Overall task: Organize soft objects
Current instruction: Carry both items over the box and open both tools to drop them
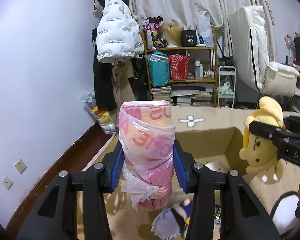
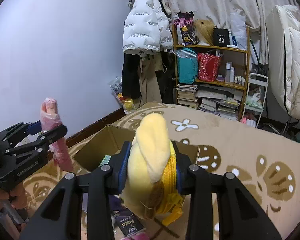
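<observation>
- Two soft things are held up at once: the left gripper [image 1: 148, 166] is clamped by its blue pads on a pink plastic-wrapped roll [image 1: 148, 150], which stands upright between them, and the right gripper [image 2: 152, 166] is clamped on a yellow plush toy [image 2: 152, 160] around its middle
- In the left wrist view the cardboard box [image 1: 220, 140] lies at about two o'clock from the roll, its mouth open; the yellow plush toy hangs at three o'clock, over or just beside the box's near corner
- In the right wrist view the box opens at twelve o'clock just beyond the plush, and the roll shows at nine o'clock, well apart
- Judged step: carrying both picks toward the box; neither is let go yet
- The next move likely calls for bringing each load over the box mouth, lowering it past the rim, then spreading the jaws
- Edges to mind: the box walls and upright flap, plus items already inside
- The patterned rug [image 2: 250, 150] from one to four o'clock is open; a small doll [image 1: 170, 220] lies at six o'clock under the roll
</observation>
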Demonstrator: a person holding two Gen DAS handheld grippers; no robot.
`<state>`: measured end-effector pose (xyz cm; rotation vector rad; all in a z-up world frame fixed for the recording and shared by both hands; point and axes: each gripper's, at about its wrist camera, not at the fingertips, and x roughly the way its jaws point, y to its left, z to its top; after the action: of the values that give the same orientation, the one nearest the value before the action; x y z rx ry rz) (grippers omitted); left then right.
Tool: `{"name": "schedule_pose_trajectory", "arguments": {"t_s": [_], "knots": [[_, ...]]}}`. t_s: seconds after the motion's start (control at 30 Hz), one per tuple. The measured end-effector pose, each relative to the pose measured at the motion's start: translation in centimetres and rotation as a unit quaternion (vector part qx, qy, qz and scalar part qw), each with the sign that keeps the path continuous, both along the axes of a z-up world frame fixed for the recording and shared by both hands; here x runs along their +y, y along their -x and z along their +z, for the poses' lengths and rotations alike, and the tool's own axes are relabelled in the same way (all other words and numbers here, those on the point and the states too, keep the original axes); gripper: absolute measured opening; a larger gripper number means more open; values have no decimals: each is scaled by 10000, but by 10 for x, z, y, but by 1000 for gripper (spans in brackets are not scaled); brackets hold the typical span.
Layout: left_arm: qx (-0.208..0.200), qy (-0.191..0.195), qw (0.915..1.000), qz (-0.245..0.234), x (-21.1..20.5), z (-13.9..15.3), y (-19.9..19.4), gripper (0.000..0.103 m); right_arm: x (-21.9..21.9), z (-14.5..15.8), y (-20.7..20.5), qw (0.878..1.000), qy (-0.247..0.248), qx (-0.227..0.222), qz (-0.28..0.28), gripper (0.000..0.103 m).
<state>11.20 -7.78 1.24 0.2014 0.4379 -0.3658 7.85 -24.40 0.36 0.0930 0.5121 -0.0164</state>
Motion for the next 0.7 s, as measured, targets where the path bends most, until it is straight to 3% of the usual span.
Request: {"name": "schedule_pose_trajectory", "arguments": {"t_s": [0.23, 0.53, 0.7], "knots": [[70, 157, 9998, -51, -12, -6, -25, 44, -7, -5, -10, 10000, -34, 37, 45, 40], [559, 690, 9958, -235, -9, -21, -47, 44, -18, -22, -25, 9998, -133, 151, 60, 40], [563, 644, 9961, -226, -14, -26, -51, 44, -19, -31, -31, 9994, -190, 242, 133, 40]]}}
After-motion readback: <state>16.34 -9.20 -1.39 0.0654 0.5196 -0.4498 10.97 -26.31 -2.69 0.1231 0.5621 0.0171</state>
